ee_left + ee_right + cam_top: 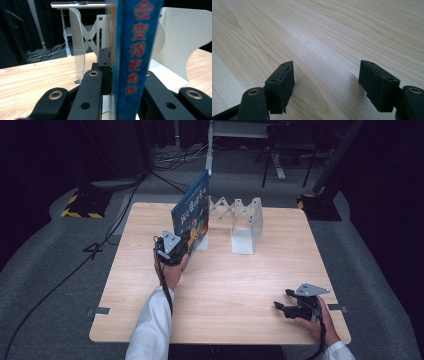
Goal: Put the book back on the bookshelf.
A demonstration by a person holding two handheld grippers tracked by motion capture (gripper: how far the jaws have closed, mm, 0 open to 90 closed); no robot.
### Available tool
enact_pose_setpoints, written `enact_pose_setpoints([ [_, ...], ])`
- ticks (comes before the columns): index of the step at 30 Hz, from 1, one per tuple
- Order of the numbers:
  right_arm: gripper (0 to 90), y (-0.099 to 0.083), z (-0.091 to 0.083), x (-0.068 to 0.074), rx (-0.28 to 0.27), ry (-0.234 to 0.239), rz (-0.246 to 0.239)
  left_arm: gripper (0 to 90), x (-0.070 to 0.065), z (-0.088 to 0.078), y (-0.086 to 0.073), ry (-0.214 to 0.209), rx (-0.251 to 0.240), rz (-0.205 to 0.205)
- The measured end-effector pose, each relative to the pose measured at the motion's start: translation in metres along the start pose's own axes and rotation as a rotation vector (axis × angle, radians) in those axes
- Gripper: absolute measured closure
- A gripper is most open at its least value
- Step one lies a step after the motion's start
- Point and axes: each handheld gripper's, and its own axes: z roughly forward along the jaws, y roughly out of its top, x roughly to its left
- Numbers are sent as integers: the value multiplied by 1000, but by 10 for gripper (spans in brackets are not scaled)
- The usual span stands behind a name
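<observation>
A thin blue book (192, 212) with red lettering on its spine (136, 50) stands upright near the left end of a white folding book rack (240, 222). My left gripper (176, 251) is shut on the book's lower near edge, its jaws pressing either side of the spine (125, 75). The rack's white dividers (180, 42) rise just behind the book. My right gripper (281, 306) rests near the table's front right corner, open, with nothing between its pads (280, 85) but bare wood.
The wooden table (225, 285) has a broad bare stretch between the two hands. A clear plastic divider (78, 50) stands left of the book. Cables and stand bases lie on the grey floor (75, 255) beyond the table.
</observation>
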Motion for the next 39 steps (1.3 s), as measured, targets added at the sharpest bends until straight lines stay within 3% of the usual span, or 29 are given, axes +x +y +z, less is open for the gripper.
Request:
enact_pose_setpoints([
  [7,296,0,0,0,-1,1,4,799,4,5,-2,30,2,-28],
  [21,295,0,0,0,-2,2,4,745,4,8,-8,78,22,-20],
  [26,295,0,0,0,-1,0,4,728,1,7,-8,92,40,22],
  [34,294,-1,0,-3,-9,15,18,700,2,7,-7,89,65,47],
  [39,291,0,0,-1,-3,5,3,673,1,7,-6,87,85,74],
])
